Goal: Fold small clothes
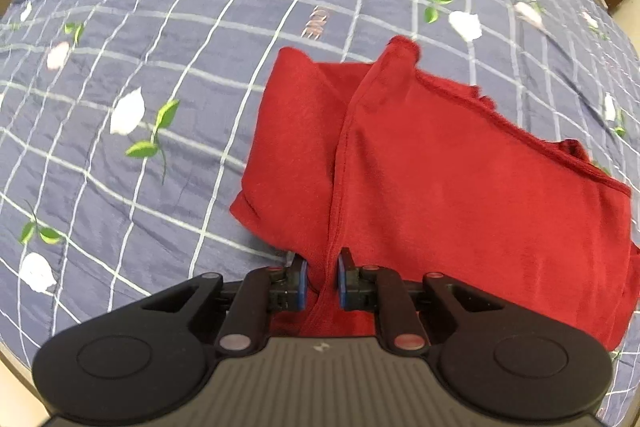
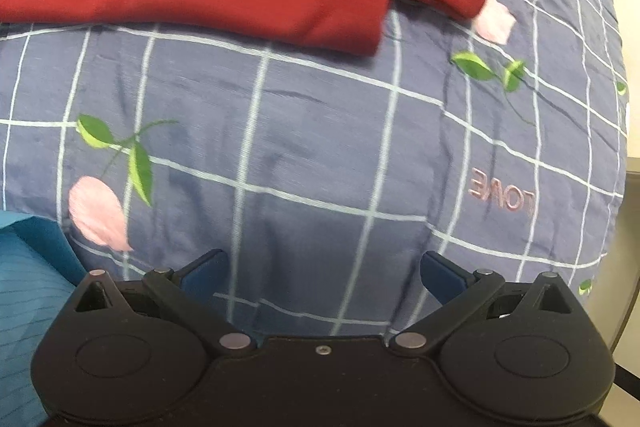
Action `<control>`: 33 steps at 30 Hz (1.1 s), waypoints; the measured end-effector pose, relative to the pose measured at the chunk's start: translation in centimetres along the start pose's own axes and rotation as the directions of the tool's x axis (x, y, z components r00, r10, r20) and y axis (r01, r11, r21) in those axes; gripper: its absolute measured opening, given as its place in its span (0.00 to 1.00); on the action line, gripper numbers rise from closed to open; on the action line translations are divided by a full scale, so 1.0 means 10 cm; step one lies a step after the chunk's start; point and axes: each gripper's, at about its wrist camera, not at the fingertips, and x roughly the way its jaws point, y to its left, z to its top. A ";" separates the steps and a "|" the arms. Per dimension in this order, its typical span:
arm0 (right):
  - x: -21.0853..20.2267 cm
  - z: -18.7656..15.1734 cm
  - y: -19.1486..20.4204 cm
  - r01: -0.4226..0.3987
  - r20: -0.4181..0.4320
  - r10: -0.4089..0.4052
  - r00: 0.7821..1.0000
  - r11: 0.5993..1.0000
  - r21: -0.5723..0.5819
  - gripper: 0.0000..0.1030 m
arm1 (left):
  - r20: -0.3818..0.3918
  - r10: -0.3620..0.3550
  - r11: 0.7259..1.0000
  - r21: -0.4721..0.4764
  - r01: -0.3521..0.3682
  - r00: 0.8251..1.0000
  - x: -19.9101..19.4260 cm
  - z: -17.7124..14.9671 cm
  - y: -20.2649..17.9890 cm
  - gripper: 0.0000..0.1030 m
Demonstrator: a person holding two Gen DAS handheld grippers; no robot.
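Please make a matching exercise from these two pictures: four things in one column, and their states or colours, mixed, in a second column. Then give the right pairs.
Things:
1. left gripper
2. right gripper
3. red cloth
4. bedsheet

States or colours:
A. blue-grey with white grid lines and flowers
B. open, holding nothing
C. partly folded, lying on the bed
D. shut on a fold of fabric

Pairs: 1-D, 2-B, 3-C, 4-A
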 end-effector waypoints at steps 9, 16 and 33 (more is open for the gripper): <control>0.06 -0.16 -0.47 -0.011 0.015 0.010 1.000 1.000 0.024 1.00 | 0.119 -0.005 0.983 0.183 -0.017 0.993 -0.50 -0.09 -0.76 0.13; 0.17 -0.32 -0.96 -0.025 0.021 0.024 0.999 0.997 0.070 1.00 | 0.171 -0.055 0.928 0.372 -0.013 0.984 -0.73 -0.37 -1.83 0.12; 0.65 -0.95 -2.48 -0.067 -0.046 0.079 0.996 0.972 0.224 1.00 | 0.039 0.007 0.801 0.598 -0.029 0.999 -0.16 -1.24 -3.30 0.22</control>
